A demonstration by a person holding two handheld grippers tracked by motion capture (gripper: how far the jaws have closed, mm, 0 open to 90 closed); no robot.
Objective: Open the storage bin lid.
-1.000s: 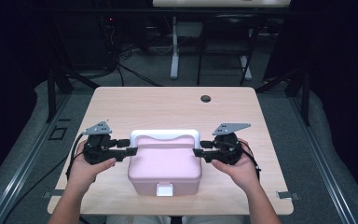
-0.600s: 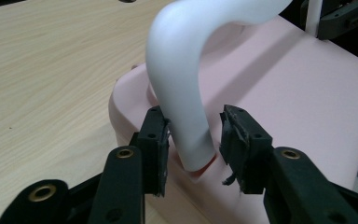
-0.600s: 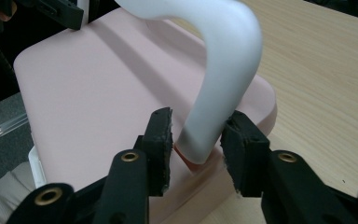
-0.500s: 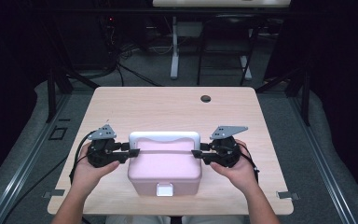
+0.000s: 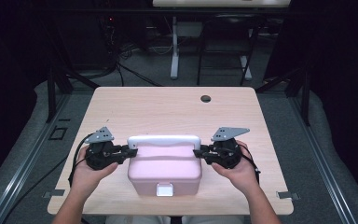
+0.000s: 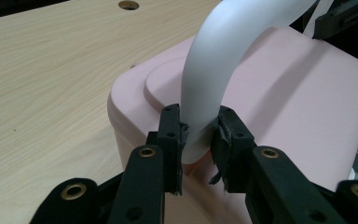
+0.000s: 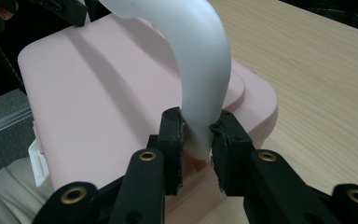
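Both grippers' jaws just closed: left gripper [image 6: 198,135] and right gripper [image 7: 196,135] clamped white curved plastic handle [image 5: 164,140] of pink plastic box [image 5: 164,170].

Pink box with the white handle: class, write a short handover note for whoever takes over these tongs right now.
Left tongs: jaws have just been closing and now pinch the left foot of the white handle.
Right tongs: the same, clamped on the handle's right foot.
Pink box: sits near the front edge of the table, lid shut, white latch facing the person.
Done: both ends of the handle gripped.
Left: probably swing the handle or lift the box; the box is not yet raised.
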